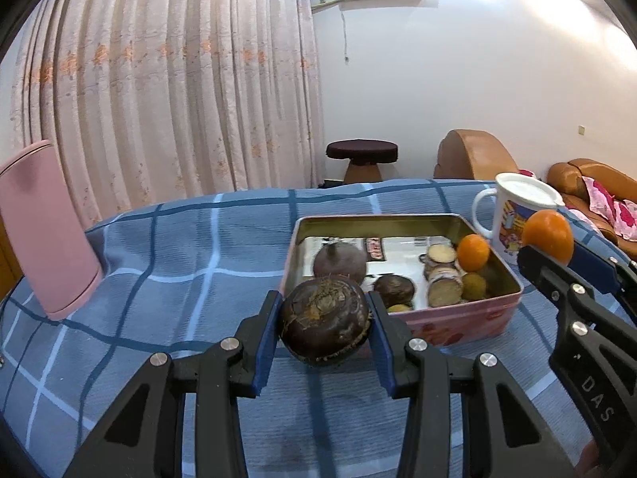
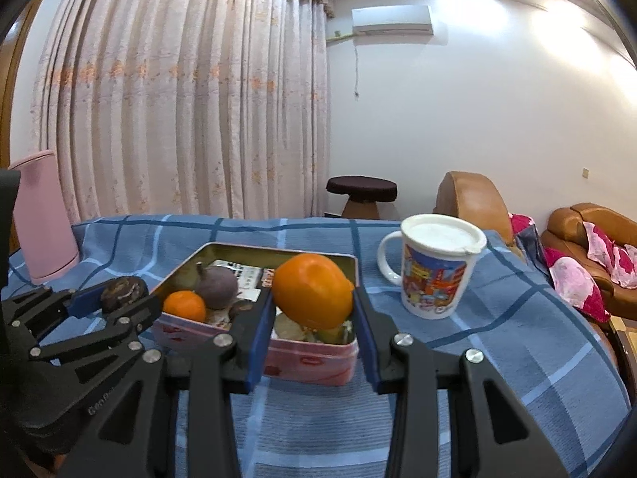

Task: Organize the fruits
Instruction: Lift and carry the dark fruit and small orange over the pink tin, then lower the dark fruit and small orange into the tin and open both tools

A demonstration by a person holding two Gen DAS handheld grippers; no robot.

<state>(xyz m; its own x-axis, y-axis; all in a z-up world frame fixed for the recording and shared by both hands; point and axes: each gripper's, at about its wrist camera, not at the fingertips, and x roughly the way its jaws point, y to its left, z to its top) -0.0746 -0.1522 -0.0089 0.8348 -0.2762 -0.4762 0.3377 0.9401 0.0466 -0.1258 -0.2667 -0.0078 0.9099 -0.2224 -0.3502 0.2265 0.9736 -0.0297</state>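
Observation:
My left gripper [image 1: 324, 318] is shut on a dark brown water chestnut [image 1: 324, 320], held above the blue checked cloth just in front of the pink metal tin [image 1: 458, 318]. My right gripper [image 2: 314, 318] is shut on an orange [image 2: 312, 294], held over the near edge of the tin [image 2: 310, 358]. In the left wrist view, that orange [image 1: 548, 235] and the right gripper [image 1: 557, 255] show at the right. Inside the tin lie a purple round fruit [image 1: 338, 263], a small orange [image 1: 473, 253], another water chestnut [image 1: 394, 290] and several cut pieces [image 1: 442, 275].
A lidded white mug [image 2: 434, 267] with a colourful print stands right of the tin. A pink container [image 1: 43, 231] stands at the table's far left. Beyond the table are a dark stool [image 1: 361, 151], brown sofas [image 1: 473, 155] and a curtain.

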